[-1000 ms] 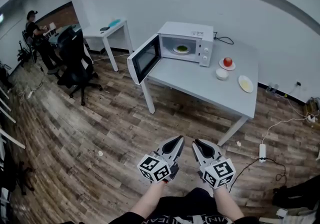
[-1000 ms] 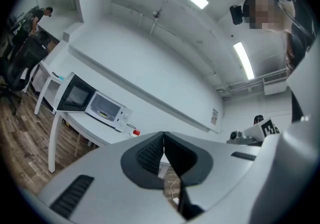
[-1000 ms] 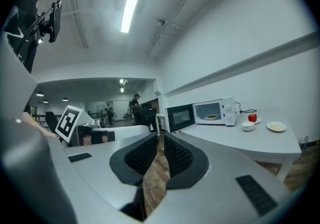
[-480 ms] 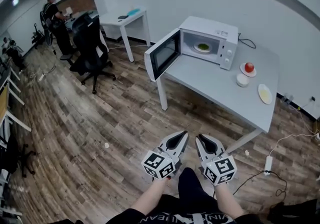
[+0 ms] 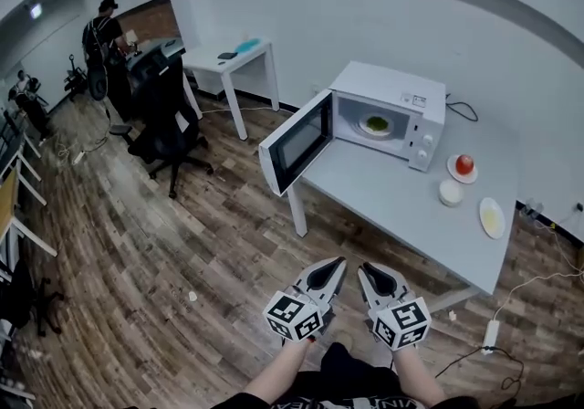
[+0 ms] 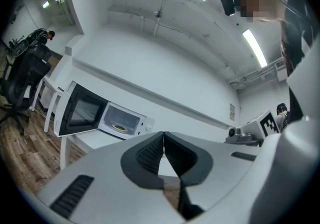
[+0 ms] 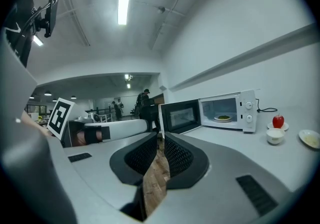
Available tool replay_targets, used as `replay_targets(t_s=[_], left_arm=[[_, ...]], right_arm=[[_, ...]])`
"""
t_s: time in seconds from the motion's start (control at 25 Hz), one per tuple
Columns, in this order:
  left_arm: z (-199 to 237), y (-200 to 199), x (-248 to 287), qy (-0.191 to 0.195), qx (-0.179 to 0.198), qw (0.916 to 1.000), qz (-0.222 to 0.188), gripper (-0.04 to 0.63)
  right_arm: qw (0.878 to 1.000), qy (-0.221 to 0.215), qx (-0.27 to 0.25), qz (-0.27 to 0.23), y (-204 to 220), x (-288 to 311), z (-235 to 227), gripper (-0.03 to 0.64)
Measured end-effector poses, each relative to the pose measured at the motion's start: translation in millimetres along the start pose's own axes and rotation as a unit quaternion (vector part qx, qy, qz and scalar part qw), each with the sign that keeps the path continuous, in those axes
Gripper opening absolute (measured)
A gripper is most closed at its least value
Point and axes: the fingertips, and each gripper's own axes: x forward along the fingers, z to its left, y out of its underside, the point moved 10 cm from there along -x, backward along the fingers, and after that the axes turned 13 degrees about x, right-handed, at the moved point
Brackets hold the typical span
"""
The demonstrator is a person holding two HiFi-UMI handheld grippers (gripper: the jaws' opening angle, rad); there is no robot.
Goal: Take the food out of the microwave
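Observation:
The white microwave [image 5: 391, 115] stands on the grey table [image 5: 392, 197] with its door [image 5: 297, 142] swung wide open to the left. Inside lies a plate of green food [image 5: 376, 125], also seen in the left gripper view [image 6: 120, 128] and the right gripper view [image 7: 223, 117]. My left gripper [image 5: 333, 267] and right gripper [image 5: 369, 270] hang side by side low in the head view, over the wooden floor, well short of the table. Both are shut and empty: the left gripper's [image 6: 163, 135] tips touch and the right gripper's [image 7: 160, 136] tips stand close together.
To the right of the microwave lie a red fruit on a saucer [image 5: 464, 164], a white bowl [image 5: 451, 192] and a yellow plate [image 5: 492, 216]. A black office chair [image 5: 169, 120], a white desk [image 5: 233, 56] and a person [image 5: 102, 37] are at the left. Cables and a power strip [image 5: 493, 334] lie on the floor.
Both grippers have travelled forward toward the table, staying shut and side by side. The microwave and table now sit lower and larger in the head view.

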Motion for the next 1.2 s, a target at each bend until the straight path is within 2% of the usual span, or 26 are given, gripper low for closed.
replay_targets(t_s=[0.16, 0.36, 0.68, 0.92, 1.2], left_arm=[[18, 0, 28, -0.005, -0.013, 0.9999, -0.008, 0.011], [35, 7, 59, -0.010, -0.016, 0.9998, 0.002, 0.011], [47, 12, 108, -0.001, -0.006, 0.9999, 0.014, 0.009], [55, 18, 119, -0.009, -0.008, 0.9996, 0.026, 0.011], [67, 37, 123, -0.015, -0.025, 0.9986, 0.045, 0.011]], right_arm=[[1.000, -0.002, 0.005, 0.002, -13, 22, -24, 0.060], [1.000, -0.001, 0.013, 0.005, -19, 41, -54, 0.060], [0.999, 0.011, 0.031, -0.010, -32, 56, -103, 0.060], [0.999, 0.006, 0.039, -0.006, -36, 67, -114, 0.060], [0.998, 0.011, 0.060, 0.022, -18, 83, -125, 0.060]])
